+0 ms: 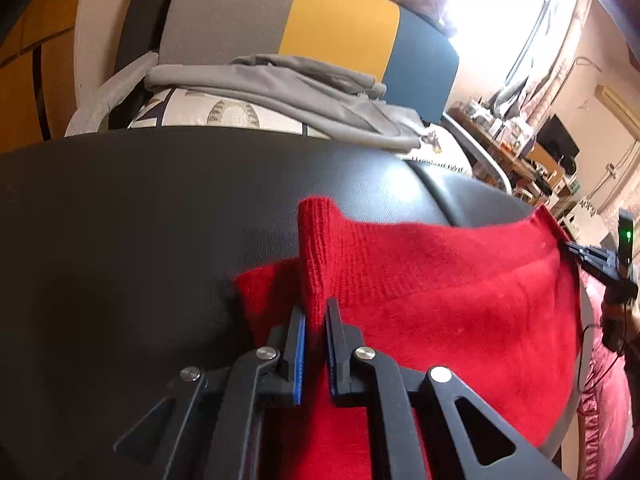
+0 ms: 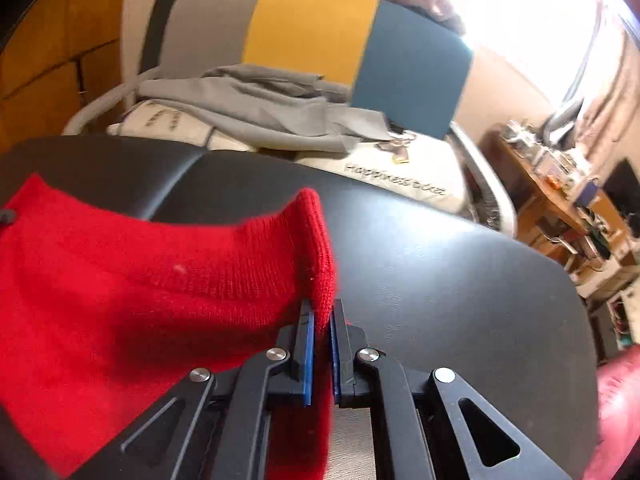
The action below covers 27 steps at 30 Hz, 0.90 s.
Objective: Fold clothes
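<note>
While both grippers pinch the ribbed edge of the red sweater (image 1: pixel 440 300), left gripper (image 1: pixel 316 320) at lower centre and right gripper (image 2: pixel 323 316) likewise clamped, it hangs stretched over the black table (image 2: pixel 440 264); folding looks barely begun, with every fold apparently left.

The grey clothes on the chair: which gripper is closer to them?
Hard to tell, maybe left. Both the left gripper and right gripper clamp the red sweater, well short of the grey clothes.

Grey garment (image 1: pixel 280 88) draped on printed cushion (image 1: pixel 224 114); cluttered wooden desk (image 2: pixel 560 196) behind
</note>
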### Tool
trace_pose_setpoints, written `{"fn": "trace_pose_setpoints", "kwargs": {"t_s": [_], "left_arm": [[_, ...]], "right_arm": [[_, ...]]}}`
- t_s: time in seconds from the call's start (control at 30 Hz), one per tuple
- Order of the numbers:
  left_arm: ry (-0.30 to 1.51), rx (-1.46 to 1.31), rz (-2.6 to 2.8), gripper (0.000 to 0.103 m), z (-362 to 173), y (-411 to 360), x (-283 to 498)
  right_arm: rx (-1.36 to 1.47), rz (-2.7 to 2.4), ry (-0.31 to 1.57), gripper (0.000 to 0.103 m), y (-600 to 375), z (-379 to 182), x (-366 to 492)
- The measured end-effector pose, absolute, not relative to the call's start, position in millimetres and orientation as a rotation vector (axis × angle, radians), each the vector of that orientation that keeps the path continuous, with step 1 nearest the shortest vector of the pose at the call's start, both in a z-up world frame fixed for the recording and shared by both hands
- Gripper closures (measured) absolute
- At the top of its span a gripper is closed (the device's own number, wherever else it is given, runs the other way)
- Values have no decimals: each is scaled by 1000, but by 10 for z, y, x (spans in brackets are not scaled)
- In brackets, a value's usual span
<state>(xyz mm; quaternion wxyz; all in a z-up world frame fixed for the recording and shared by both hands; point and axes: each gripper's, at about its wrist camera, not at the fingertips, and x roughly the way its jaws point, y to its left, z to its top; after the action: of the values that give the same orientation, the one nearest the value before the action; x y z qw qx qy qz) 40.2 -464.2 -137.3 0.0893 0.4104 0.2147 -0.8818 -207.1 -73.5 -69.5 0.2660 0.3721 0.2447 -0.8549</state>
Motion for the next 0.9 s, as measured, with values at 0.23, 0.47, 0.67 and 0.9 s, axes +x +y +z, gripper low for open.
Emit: {"fn": "trace_pose_setpoints", "kwargs": {"t_s": [0.23, 0.47, 0.67, 0.9], "left_arm": [[707, 1161, -2616, 88, -1326, -4688, 636], [820, 1115, -2603, 82, -1281, -4546, 1446], [977, 1097, -2572, 70, -1464, -4164, 2055], [1139, 1014, -2579, 54, -1600, -3982, 2057]], "right_arm": [[1165, -2294, 609, 96, -765, -1239, -2279], [1172, -2284, 381, 80, -586, -1160, -2305], [1067, -2243, 183, 44, -163, -869, -1958], [1145, -2122, -86, 43, 506, -905, -1369]]}}
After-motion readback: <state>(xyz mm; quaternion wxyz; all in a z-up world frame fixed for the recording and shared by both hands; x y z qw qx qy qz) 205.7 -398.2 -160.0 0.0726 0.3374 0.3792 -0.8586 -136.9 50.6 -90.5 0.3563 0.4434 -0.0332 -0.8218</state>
